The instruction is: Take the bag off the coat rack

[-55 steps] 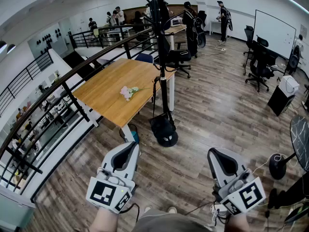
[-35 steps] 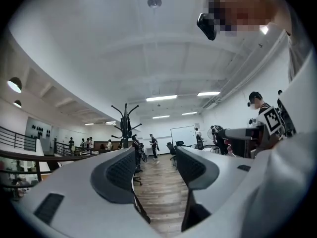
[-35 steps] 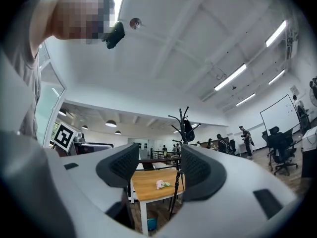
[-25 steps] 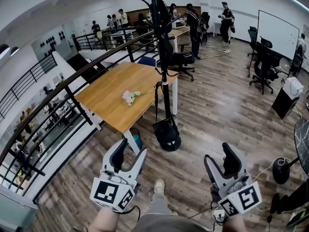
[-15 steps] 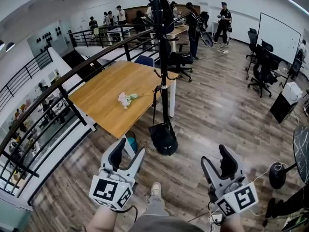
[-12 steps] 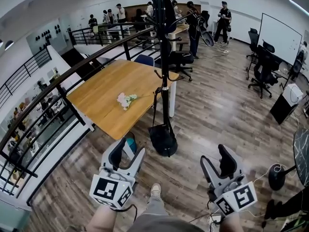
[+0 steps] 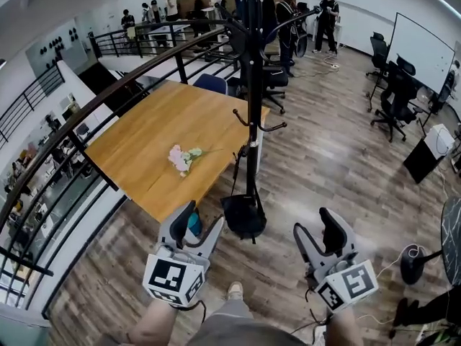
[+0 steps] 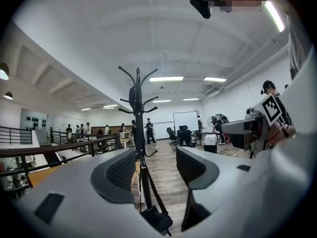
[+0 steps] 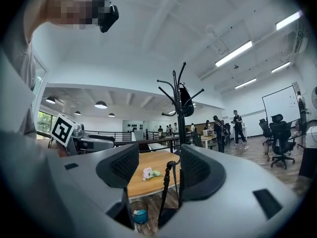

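Note:
A black coat rack [image 7: 251, 85] stands at the corner of a wooden table. A black bag [image 7: 243, 218] hangs low from a lower hook on a long strap [image 7: 238, 166], close to the floor. Another dark item [image 7: 259, 6] hangs near the rack's top. My left gripper [image 7: 193, 225] is open just left of the bag, short of it. My right gripper [image 7: 323, 233] is open to the bag's right. The rack [image 8: 140, 148] and bag [image 8: 156, 217] show between the left gripper's [image 8: 156, 167] jaws. The strap [image 9: 166, 192] shows between the right gripper's [image 9: 159, 170] jaws.
A wooden table [image 7: 144, 150] with pink flowers [image 7: 180, 158] stands left of the rack, with a blue bin [image 7: 193, 223] under its edge. A black railing [image 7: 86, 117] runs along the left. Office chairs [image 7: 392, 92], a whiteboard [image 7: 421, 42] and people stand farther off. A fan base [image 7: 414, 254] sits on the right.
Both grippers went from shut to open. I have come closer to the rack, and the bag now hangs just ahead of and between the two grippers.

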`<action>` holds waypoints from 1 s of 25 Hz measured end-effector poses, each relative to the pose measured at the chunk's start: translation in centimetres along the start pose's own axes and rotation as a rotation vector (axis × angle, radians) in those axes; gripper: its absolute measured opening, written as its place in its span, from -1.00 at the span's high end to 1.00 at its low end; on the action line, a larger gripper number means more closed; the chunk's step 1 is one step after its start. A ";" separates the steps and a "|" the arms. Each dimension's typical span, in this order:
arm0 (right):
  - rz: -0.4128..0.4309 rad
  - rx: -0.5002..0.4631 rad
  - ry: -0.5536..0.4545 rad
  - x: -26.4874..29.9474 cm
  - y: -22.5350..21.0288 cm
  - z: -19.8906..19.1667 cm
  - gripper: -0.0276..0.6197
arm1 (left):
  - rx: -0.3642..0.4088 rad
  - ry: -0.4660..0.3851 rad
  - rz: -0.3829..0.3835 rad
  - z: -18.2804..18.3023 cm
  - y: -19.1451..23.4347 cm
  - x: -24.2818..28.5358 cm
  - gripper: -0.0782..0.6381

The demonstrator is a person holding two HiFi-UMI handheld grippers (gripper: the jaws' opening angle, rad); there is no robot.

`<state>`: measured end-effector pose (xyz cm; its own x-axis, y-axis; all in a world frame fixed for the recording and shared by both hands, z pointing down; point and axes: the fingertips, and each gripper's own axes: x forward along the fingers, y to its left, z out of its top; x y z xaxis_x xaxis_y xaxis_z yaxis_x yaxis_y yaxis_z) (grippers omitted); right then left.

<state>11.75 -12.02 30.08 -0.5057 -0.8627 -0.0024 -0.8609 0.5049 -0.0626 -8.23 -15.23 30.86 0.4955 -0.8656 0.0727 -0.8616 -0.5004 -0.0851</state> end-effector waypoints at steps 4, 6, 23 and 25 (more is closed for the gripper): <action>-0.007 -0.007 0.042 5.7 -0.9 -1.3 0.11 | 0.003 0.030 -0.027 -1.3 3.3 4.2 0.04; -0.011 -0.013 0.061 8.3 -1.3 -2.3 0.11 | 0.011 0.046 -0.047 -2.4 4.4 6.0 0.04; 0.011 0.010 0.182 20.5 -5.4 -12.8 0.11 | 0.019 0.188 -0.149 -13.7 6.7 16.7 0.04; 0.034 0.019 0.186 21.7 -5.9 -14.3 0.11 | 0.021 0.207 -0.146 -15.4 6.8 18.2 0.04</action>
<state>5.02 -33.32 44.70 -0.5372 -0.8240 0.1801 -0.8431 0.5311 -0.0847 -6.79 -34.06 46.91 0.5794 -0.7627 0.2873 -0.7791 -0.6218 -0.0794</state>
